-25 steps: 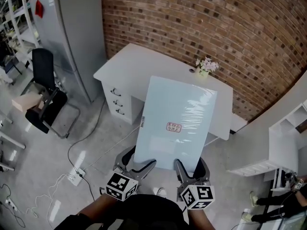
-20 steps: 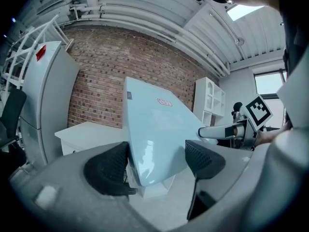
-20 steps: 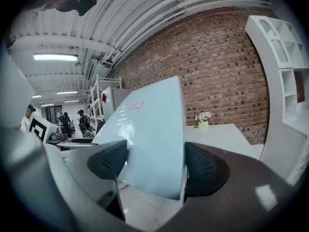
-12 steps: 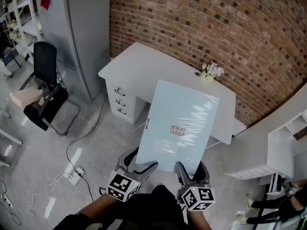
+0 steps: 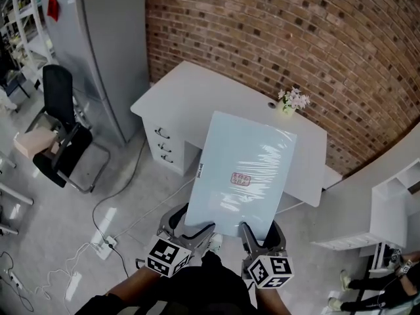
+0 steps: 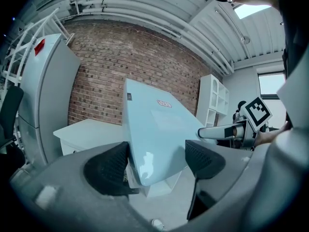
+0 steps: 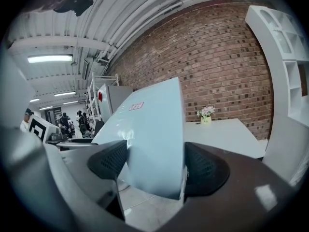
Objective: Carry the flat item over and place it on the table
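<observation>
Pale blue flat rectangular board in shiny plastic wrap held aloft, tilted, far edge toward white desk with drawers by brick wall. Left gripper, right gripper: jaws clamped on board's near edge, one each side

Bright, even light; fisheye edges warp, corners perhaps vignetted.

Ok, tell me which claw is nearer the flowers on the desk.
Right. The right claw grips the panel's near edge below the flowers; the left claw grips it further left.
</observation>
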`<state>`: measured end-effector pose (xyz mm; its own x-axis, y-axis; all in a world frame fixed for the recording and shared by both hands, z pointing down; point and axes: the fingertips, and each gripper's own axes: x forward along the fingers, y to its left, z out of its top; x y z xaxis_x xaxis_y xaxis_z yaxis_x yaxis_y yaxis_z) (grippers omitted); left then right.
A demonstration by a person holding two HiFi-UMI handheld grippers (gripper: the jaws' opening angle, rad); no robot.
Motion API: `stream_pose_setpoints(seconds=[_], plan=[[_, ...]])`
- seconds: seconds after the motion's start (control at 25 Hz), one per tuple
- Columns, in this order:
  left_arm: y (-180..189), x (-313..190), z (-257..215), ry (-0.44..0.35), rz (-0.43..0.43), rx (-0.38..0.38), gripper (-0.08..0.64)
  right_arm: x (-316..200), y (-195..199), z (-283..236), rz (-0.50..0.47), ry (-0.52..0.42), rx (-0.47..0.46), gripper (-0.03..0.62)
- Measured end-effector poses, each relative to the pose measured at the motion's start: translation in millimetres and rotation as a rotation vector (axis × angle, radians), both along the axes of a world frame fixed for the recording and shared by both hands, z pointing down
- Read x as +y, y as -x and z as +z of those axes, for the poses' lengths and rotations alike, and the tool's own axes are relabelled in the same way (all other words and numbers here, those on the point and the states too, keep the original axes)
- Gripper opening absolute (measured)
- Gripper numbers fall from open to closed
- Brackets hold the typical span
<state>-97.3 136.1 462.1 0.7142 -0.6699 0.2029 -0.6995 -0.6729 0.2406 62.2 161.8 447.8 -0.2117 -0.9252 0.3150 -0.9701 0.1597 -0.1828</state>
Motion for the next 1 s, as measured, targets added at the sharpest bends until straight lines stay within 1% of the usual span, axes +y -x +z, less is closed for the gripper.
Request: stream_pose_setpoints(seconds=[0.16,0.44,0.6,0.68,0.84,1.0], plan=[[-13.2,-32.5,1.3,0.004,-0.011,-0.023,0.385,-34.1,-13.7,5.1,-0.009,0.006,-0.02,0.377],[-47.4,-87.9,2.7,0.023,-0.021,-0.057,0.385,-91.2,-48.5,12.4,-0.019,0.02,-0.052,0.377],[-65.6,-112.5,7.7,0.054,-0.023,-0.087,0.385,-120.6,-66.7,17.8,-0.03,0.029,-0.072,0.377],[-76.3,-124.8,7.0,0.063,-0.031,-0.09,0.385,-134.6,-76.9,18.7,-0.038,0.03,-0.075,0.377],[-99.1,-148.4,4.2,0.053,-0.041,-0.101,0.385,-159.4,-99.8,17.7,-0.05,0.022,-0.082,0.377],[-116.1,-168.5,2.2,0.029,-0.064,-0.092,0.385,-179.1,-117.9,16.8,-0.065,0.017,-0.082,0.377]])
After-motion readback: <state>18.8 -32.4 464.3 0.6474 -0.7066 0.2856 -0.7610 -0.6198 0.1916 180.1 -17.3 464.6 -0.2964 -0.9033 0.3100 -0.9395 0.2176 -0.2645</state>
